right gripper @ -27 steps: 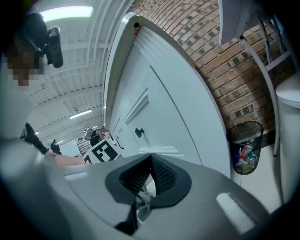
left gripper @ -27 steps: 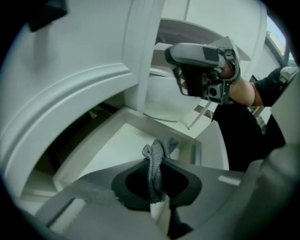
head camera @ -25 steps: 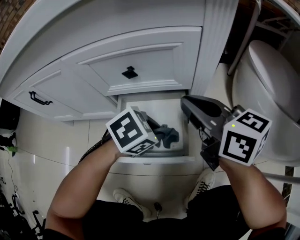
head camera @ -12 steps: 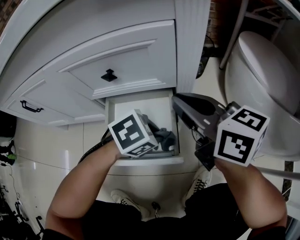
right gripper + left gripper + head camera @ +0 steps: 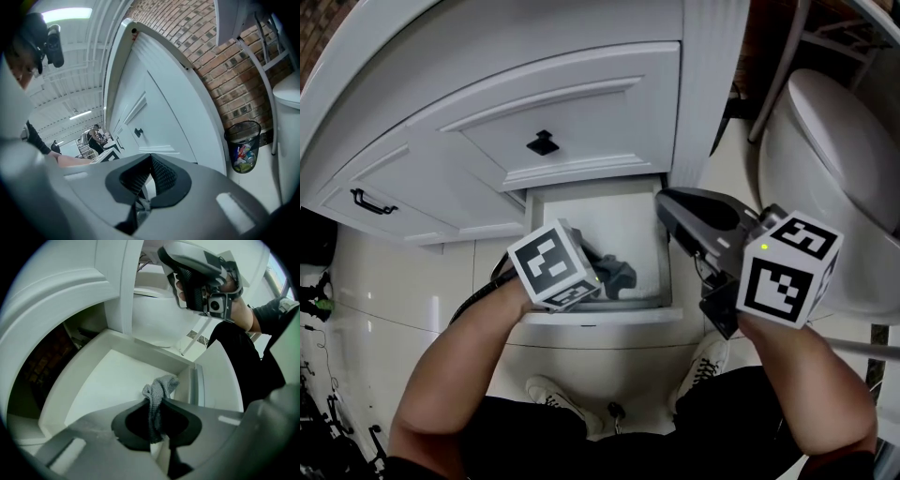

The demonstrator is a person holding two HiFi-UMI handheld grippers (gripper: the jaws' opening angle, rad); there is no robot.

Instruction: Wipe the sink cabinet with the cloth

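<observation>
Seen from above, we crouch before the white sink cabinet (image 5: pixel 581 103), whose bottom drawer (image 5: pixel 602 317) stands pulled open over the pale tiled floor (image 5: pixel 384 281). Our left hand-held gripper (image 5: pixel 605 269) reaches down into the drawer. Its jaws are pinched together on the grey cloth (image 5: pixel 621 274). In the left gripper view a knitted fold of the cloth (image 5: pixel 158 389) rises from between the jaws, above the drawer's bare white bottom (image 5: pixel 105 380) and close to its right-hand wall.

Our right hand-held gripper (image 5: pixel 668 202) hangs just beside the drawer's right edge, below the cabinet's corner post, well apart from the cloth. Its own view shows the ribbed pads (image 5: pixel 161 176) meeting at the tip with nothing between them, so the jaws are closed and empty.

Above the drawer, a panelled door carries a small black knob (image 5: pixel 542 142), and a black bar handle (image 5: pixel 373 201) sits on the front further left. A white toilet (image 5: pixel 834 159) stands to the right of the cabinet. In the right gripper view, a mesh waste bin (image 5: pixel 243 145) with litter inside sits at the foot of a brick wall (image 5: pixel 211 47). Our two white shoes (image 5: pixel 553 398) show below the drawer front.
</observation>
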